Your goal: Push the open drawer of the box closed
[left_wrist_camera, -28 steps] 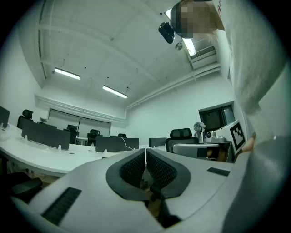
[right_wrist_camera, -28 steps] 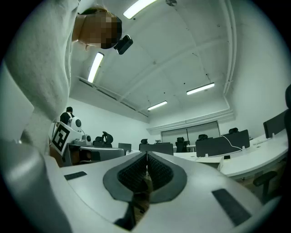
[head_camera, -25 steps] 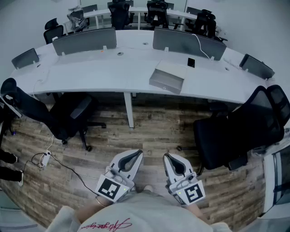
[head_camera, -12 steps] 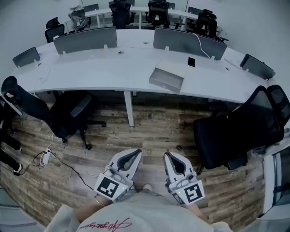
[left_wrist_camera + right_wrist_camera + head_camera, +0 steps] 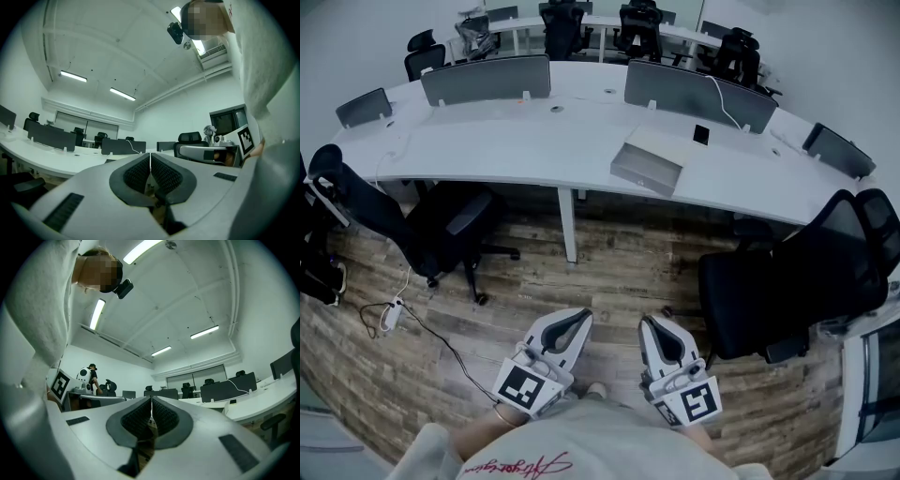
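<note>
A grey box (image 5: 647, 162) with its drawer pulled out toward the room lies on the long curved white desk (image 5: 516, 150), far ahead in the head view. Both grippers hang low by the person's body over the wooden floor, well short of the desk. My left gripper (image 5: 579, 320) is shut with nothing in it, its pads (image 5: 150, 171) pressed together. My right gripper (image 5: 649, 324) is likewise shut and empty, and its pads (image 5: 151, 414) meet. Neither gripper view shows the box.
Black office chairs stand between me and the desk: one at the left (image 5: 441, 234), a large one at the right (image 5: 797, 281). A desk leg (image 5: 567, 225) stands ahead. A cable and power strip (image 5: 392, 314) lie on the floor at the left. A phone (image 5: 701, 134) lies behind the box.
The head view has shifted a little, so the desk and box sit slightly lower in the picture. Both grippers stay shut and in the same place.
</note>
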Tool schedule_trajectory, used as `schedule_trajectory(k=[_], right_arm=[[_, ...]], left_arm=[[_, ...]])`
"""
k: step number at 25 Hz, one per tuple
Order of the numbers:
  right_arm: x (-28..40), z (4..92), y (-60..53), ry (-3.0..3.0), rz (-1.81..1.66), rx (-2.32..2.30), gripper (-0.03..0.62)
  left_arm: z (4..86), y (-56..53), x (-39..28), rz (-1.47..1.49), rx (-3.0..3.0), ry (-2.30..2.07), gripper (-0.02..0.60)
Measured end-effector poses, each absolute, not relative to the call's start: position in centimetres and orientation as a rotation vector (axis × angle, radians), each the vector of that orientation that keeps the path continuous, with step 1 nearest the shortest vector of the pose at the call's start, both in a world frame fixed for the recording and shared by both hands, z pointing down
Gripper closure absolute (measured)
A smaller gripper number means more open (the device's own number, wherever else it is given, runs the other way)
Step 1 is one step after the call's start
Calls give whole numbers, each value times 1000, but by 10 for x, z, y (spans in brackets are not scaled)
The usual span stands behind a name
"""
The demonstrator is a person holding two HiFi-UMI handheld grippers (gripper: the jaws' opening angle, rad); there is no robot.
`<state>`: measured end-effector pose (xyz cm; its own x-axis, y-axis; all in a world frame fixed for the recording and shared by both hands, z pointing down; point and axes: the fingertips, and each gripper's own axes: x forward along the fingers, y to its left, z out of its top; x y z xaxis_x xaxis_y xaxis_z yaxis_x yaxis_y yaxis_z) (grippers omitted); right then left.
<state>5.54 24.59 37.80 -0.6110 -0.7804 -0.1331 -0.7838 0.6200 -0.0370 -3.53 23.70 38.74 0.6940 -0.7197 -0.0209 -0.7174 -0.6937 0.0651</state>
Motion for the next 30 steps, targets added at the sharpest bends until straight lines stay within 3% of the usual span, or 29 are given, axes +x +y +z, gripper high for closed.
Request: schedule_trajectory(k=[14, 30], right_arm=[[70, 392, 250, 2755, 9, -1234, 574], [84, 394, 196, 2761, 32, -1305, 572]], left_arm=[[386, 243, -24, -124, 2782, -1365, 563], [391, 184, 2, -163, 2809, -1251, 562]])
